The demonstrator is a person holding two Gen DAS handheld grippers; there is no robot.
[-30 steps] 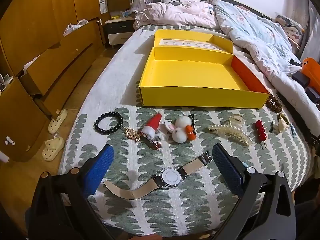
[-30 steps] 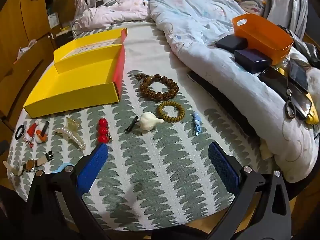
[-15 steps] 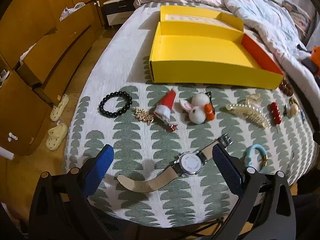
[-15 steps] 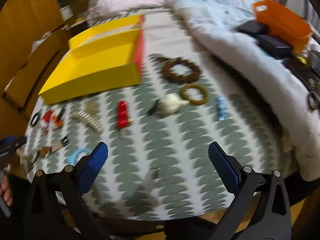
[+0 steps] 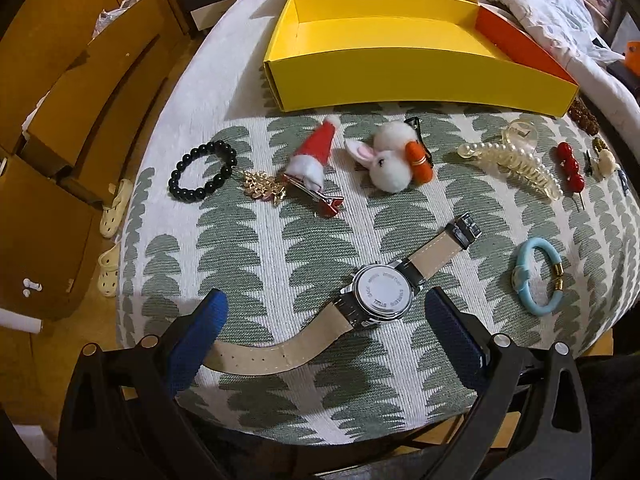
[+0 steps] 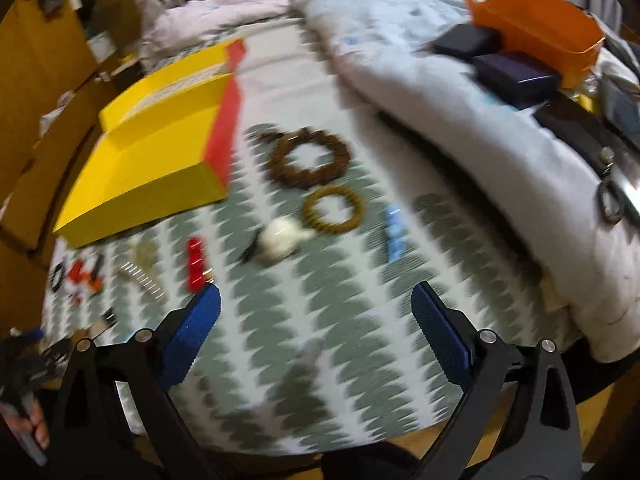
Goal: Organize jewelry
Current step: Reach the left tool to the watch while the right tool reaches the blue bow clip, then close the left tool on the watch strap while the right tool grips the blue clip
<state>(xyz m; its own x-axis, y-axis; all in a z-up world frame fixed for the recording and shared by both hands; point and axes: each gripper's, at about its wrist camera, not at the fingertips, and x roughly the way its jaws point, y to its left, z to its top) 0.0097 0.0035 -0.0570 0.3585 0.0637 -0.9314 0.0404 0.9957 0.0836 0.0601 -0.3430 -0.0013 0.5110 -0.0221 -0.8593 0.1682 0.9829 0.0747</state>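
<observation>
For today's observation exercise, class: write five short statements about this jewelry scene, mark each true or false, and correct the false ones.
1. The wristwatch lies face down between the open fingers of the left tool. True.
2. The yellow box already holds the black bead bracelet. False: the bracelet lies on the patterned bedspread, and the box looks empty.
3. The right tool grips the blue clip. False: it is open and holds nothing.
4. The light blue bangle lies right of the watch. True.
5. The Santa hat clip lies beside the rabbit clip. True.
</observation>
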